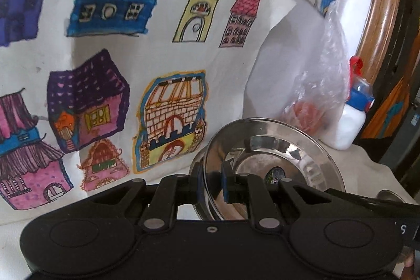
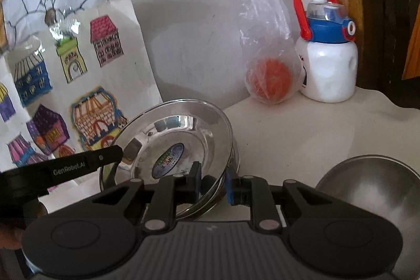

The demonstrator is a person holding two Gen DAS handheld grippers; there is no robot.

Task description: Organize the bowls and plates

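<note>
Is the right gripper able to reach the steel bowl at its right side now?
Probably not at once. The right gripper is shut on the rim of the steel plate, so it is busy. The bowl lies close on the table, with nothing between; it must release the plate first.

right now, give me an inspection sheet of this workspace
surface: pale table, bare patch behind the plate
job's things: steel plate, tilted, sticker in its well, over a steel rim; steel bowl to the right
clutter: plastic bag holding an orange ball; white bottle beside it
grippers: left gripper shut on the plate's rim; right gripper straddles the opposite rim, closure unclear
cables: nothing seen
surroundings: house drawings on the wall; wooden frame at right
</note>
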